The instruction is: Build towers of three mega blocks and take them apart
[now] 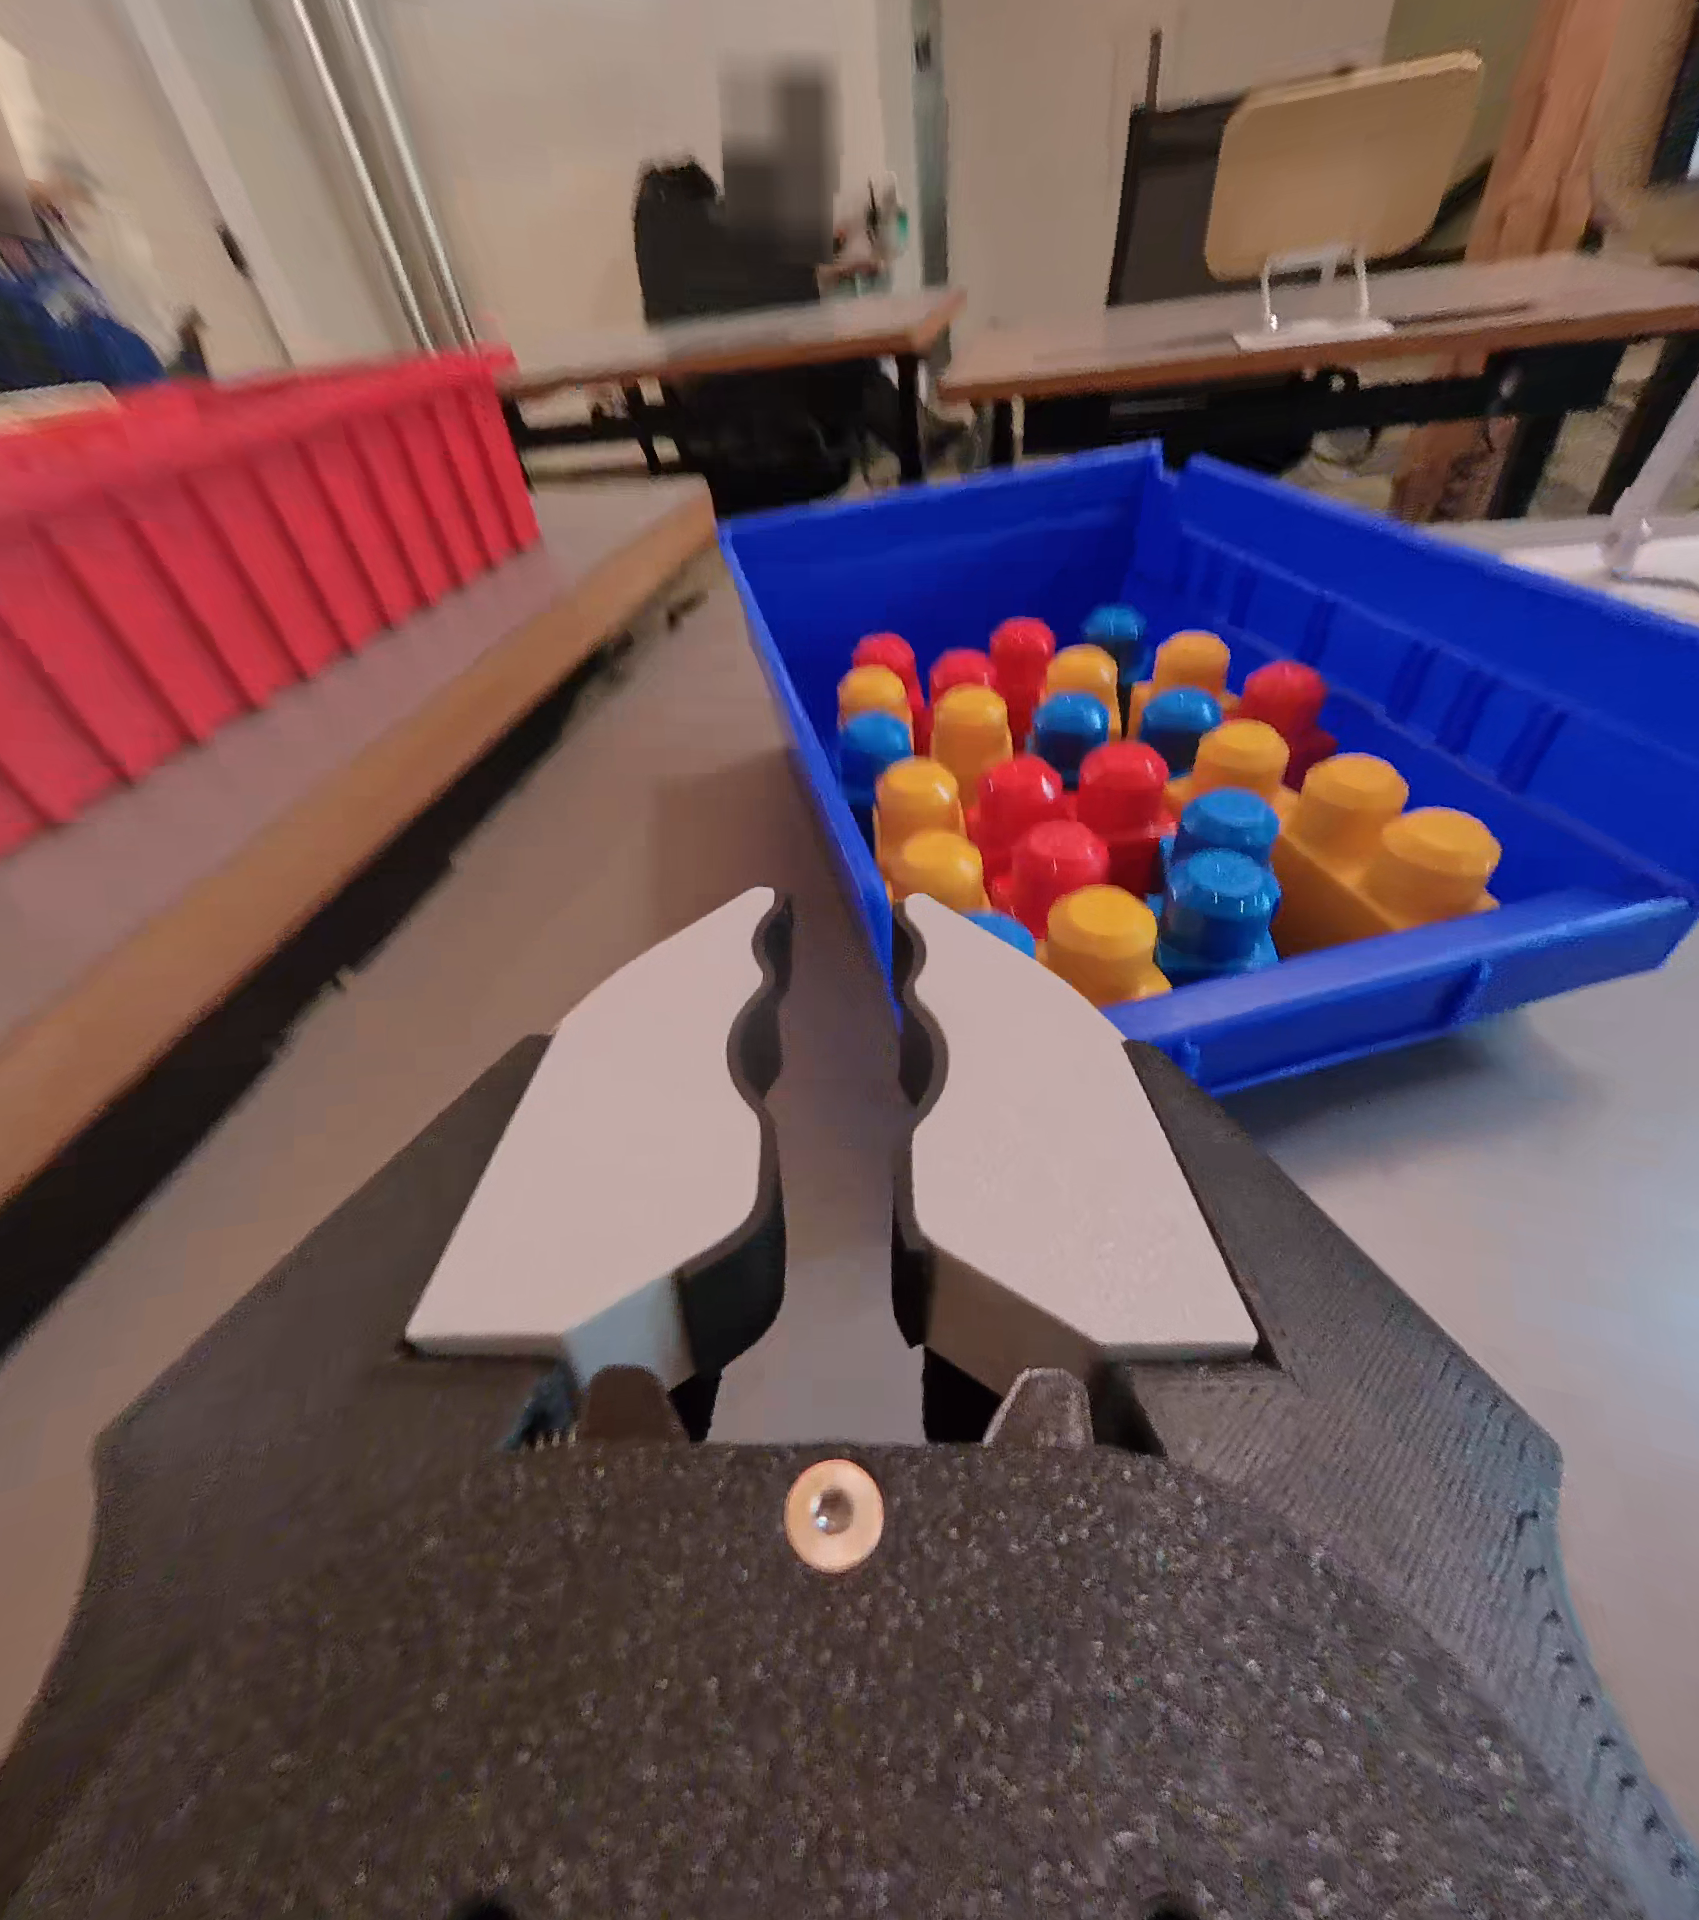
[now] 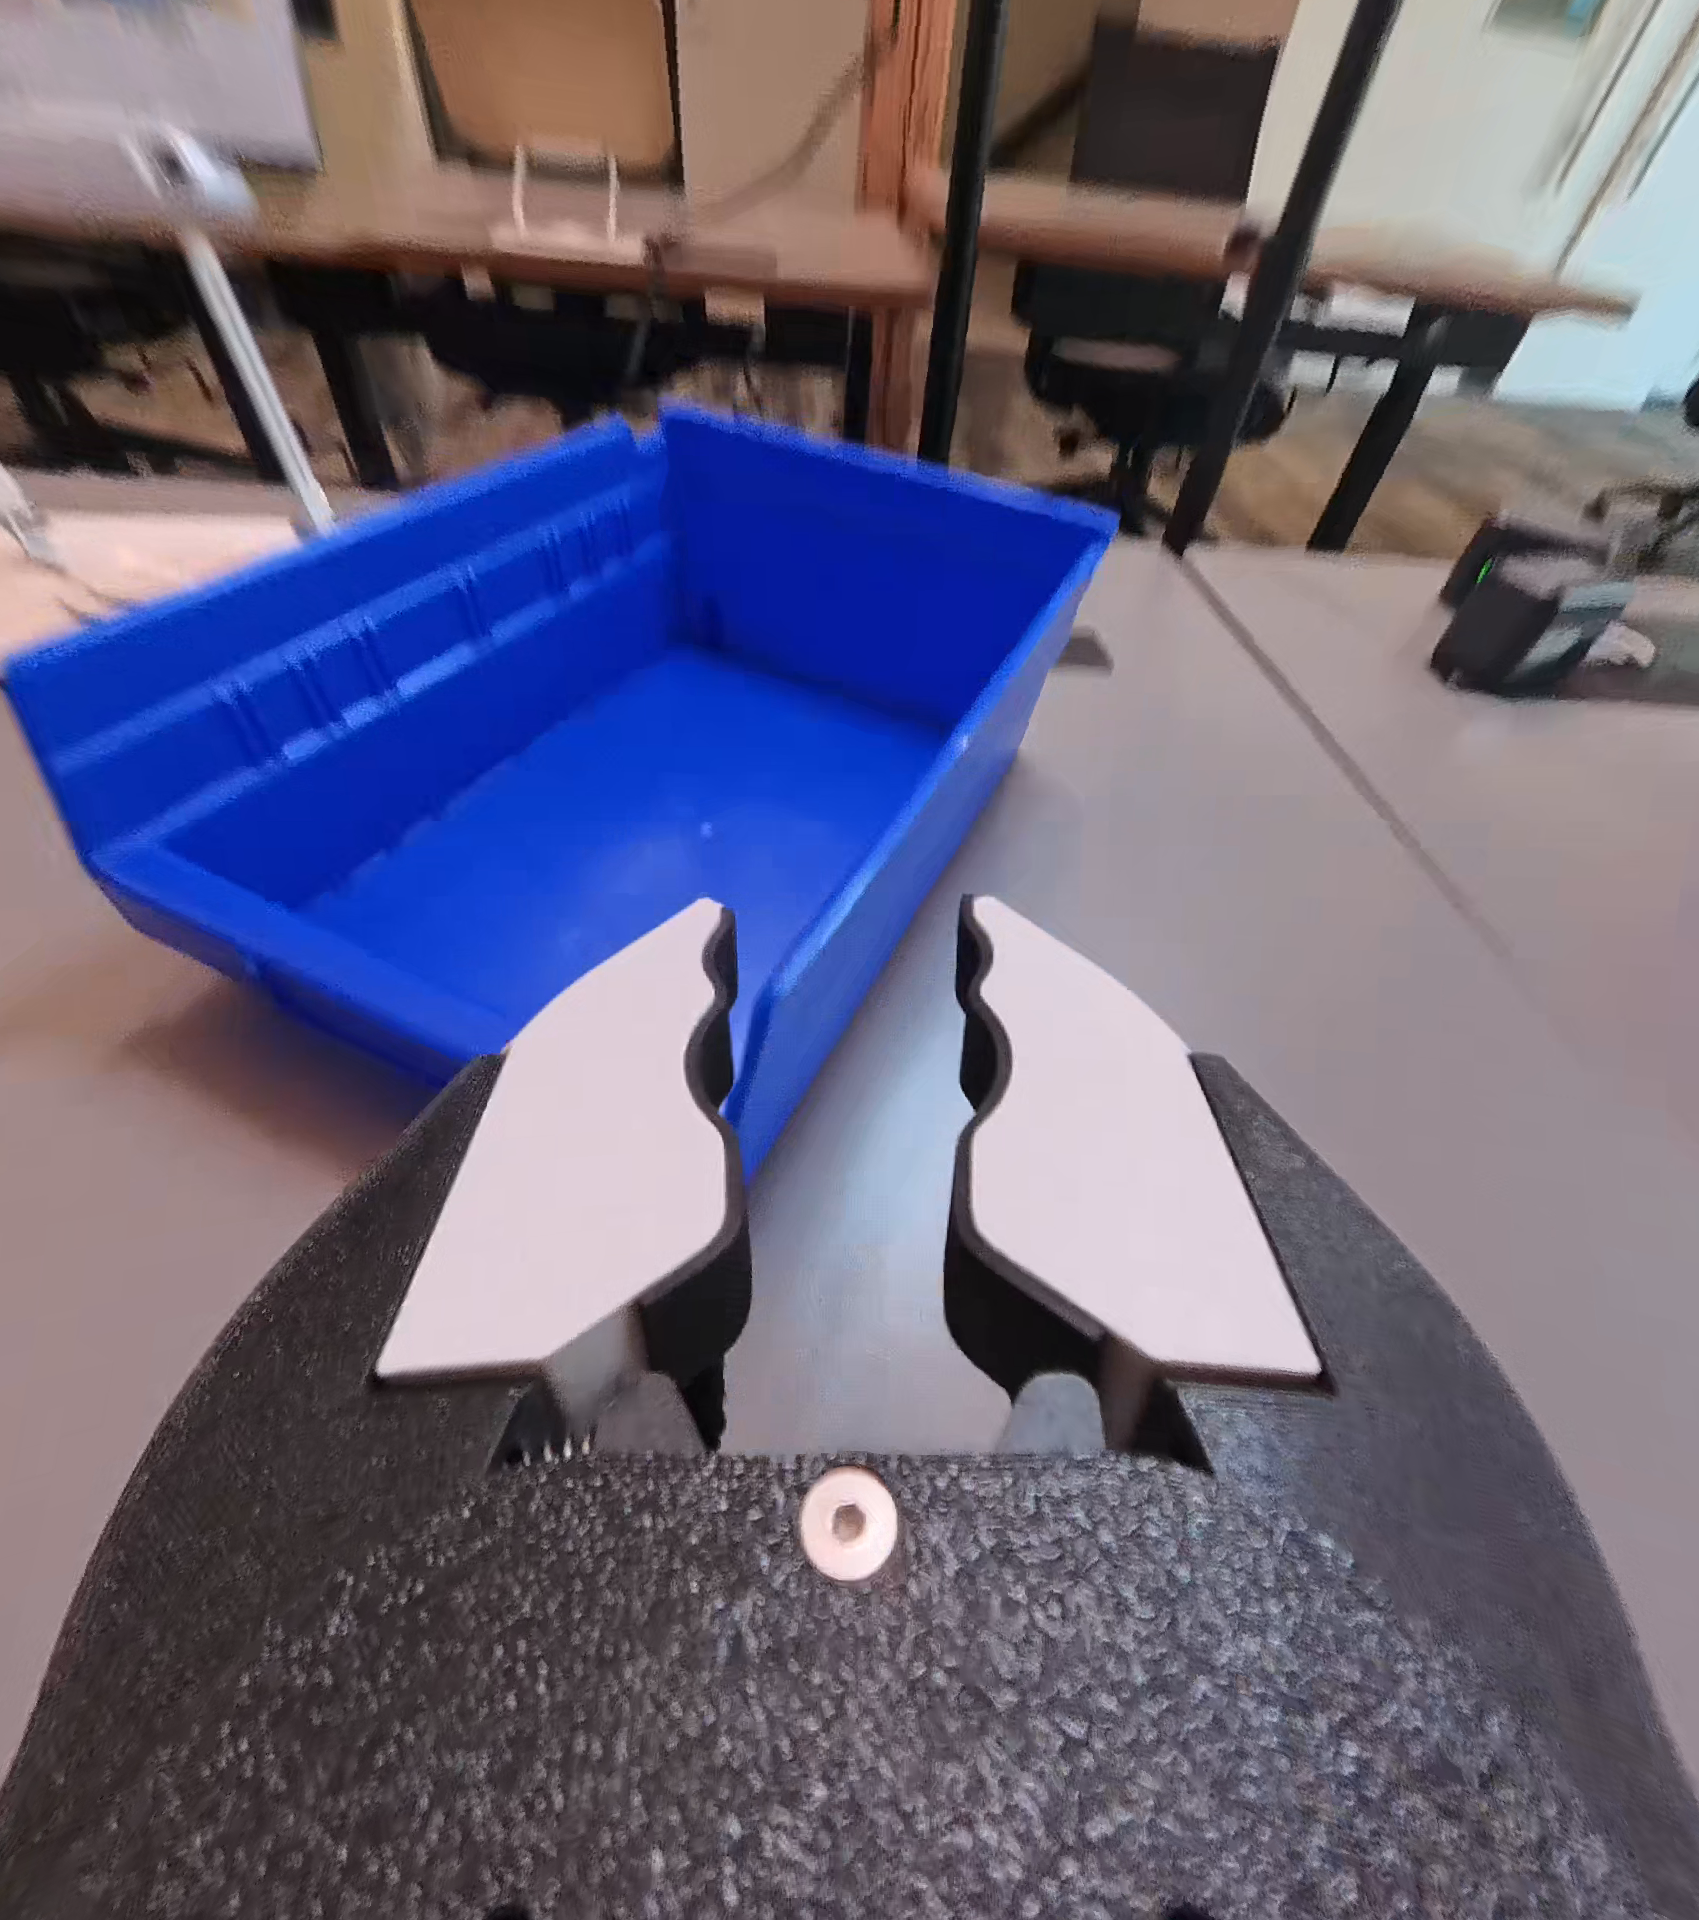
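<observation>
Hovering above the grey desk (image 1: 1447, 1299), my left gripper (image 1: 840, 914) has its jaws narrowly parted and holds nothing, its tips just short of the near left corner of a blue bin (image 1: 1551, 727) heaped with red, yellow and blue mega blocks (image 1: 1115, 790). My right gripper (image 2: 845, 920) is wider apart, also holding nothing, pointing at an empty blue bin (image 2: 388, 665). A red bin (image 1: 149, 623) sits on the neighbouring desk.

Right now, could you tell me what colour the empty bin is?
Blue; the empty bin shows best in the right wrist view.
</observation>
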The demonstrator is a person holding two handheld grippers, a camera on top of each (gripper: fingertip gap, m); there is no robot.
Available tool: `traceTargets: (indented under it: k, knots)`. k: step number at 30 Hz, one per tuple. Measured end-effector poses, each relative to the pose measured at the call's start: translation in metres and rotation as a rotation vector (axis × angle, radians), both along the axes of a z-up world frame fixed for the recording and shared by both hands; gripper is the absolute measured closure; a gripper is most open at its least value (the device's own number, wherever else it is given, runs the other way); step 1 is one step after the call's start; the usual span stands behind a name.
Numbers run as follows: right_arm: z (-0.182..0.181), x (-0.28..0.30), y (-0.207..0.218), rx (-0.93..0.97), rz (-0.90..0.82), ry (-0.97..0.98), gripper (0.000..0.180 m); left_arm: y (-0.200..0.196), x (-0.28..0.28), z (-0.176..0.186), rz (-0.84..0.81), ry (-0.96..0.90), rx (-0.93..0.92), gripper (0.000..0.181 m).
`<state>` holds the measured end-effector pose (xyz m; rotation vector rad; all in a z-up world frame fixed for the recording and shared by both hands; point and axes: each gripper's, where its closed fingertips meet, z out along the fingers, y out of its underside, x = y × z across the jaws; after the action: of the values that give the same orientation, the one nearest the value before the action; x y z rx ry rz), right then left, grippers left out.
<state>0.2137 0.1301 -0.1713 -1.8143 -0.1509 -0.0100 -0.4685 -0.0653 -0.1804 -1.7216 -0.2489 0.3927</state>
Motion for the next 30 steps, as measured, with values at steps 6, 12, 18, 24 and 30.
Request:
traceTargets:
  k: [6,12,18,24,30]
  knots:
    - [0.061,-0.071,-0.004,0.149,0.286,0.094,0.14,0.037,0.075,0.041,-0.365,0.028,-0.093,0.165]
    - [0.076,-0.167,0.003,0.097,0.604,0.247,0.142,0.098,0.126,-0.026,-0.553,-0.147,-0.494,0.152]
    - [0.044,-0.194,0.005,0.04,0.675,0.31,0.146,0.127,0.122,-0.064,-0.44,-0.167,-0.663,0.148]
    - [0.029,-0.202,-0.003,0.022,0.705,0.259,0.148,0.136,0.122,-0.065,-0.421,-0.071,-0.673,0.152]
    - [0.032,-0.227,-0.029,0.086,0.876,0.19,0.153,0.117,0.122,0.012,-0.468,-0.027,-0.4,0.153]
